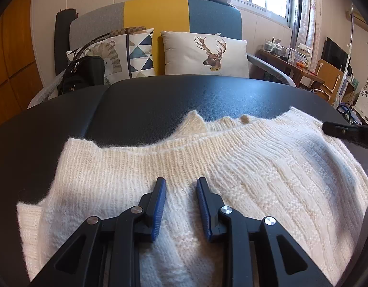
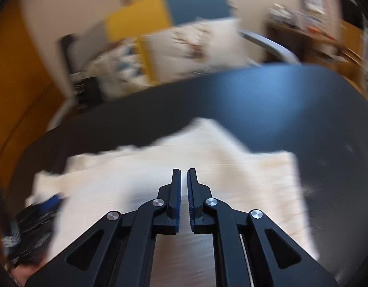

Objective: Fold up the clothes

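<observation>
A cream, chunky rib-knit sweater (image 1: 208,167) lies spread flat on a dark matte table with a rounded edge (image 1: 160,100), its ribbed neckline and a small tan button (image 1: 244,119) toward 12 o'clock in the left wrist view. The left gripper (image 1: 181,186), black with blue ridged pads, sits low over the knit at 6 o'clock with its jaws partly apart; whether the pads touch the wool cannot be told, and nothing is pinched between them. The right gripper (image 2: 184,174) shows in its own badly blurred view with only a narrow slit between its pads and nothing in that slit, the sweater (image 2: 184,153) spreading beneath and ahead of it; its black fingertip also pokes in at 3 o'clock of the left view (image 1: 339,129), above the sweater's shoulder. Behind the table, at 12 o'clock, stands a grey, yellow and blue sofa (image 1: 155,16) with a white deer-print cushion (image 1: 208,55), a triangle-patterned cushion (image 1: 126,55) and a black bag (image 1: 83,71). No brand, label or writing can be read anywhere
</observation>
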### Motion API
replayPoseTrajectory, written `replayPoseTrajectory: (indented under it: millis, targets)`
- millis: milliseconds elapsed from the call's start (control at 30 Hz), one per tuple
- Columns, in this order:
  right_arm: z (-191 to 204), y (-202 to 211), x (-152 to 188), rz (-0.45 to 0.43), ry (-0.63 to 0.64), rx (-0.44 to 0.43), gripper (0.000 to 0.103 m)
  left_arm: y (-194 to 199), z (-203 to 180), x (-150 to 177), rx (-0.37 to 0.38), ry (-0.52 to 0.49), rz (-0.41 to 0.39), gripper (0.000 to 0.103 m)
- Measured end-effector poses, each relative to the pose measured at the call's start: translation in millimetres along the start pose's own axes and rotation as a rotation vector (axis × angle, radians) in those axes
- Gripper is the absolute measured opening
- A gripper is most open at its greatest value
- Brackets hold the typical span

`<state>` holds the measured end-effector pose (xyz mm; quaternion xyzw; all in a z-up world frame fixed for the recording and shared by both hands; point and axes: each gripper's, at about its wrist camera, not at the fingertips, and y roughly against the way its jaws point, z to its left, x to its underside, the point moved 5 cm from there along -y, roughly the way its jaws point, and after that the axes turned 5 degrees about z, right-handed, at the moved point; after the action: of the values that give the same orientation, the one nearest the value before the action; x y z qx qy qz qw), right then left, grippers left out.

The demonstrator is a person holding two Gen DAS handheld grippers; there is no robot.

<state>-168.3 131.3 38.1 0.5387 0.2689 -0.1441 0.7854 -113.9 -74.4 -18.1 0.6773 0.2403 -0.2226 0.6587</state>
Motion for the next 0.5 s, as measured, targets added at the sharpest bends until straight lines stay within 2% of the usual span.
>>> replayPoseTrajectory:
  millis: [100, 200, 367, 500]
  targets:
    - [47.7, -12.2, 4.8, 0.045, 0.128, -0.064, 0.008, 0.9, -0.3, 0.1, -0.002, 0.001, 0.002, 0.027]
    - [61.2, -46.3, 17.3, 0.154, 0.212, 0.029, 0.009, 2.2, 2.0, -0.6, 0.009, 0.018, 0.010, 0.027]
    - [56.7, -45.5, 19.6, 0.088, 0.236, 0.051, 0.008, 10.5, 10.7, -1.9, 0.028, 0.088, 0.030, 0.027]
    - [59.0, -42.3, 26.2, 0.045, 0.280, 0.085, 0.008, 29.5, 19.4, 1.3, -0.004, 0.149, 0.046, 0.026]
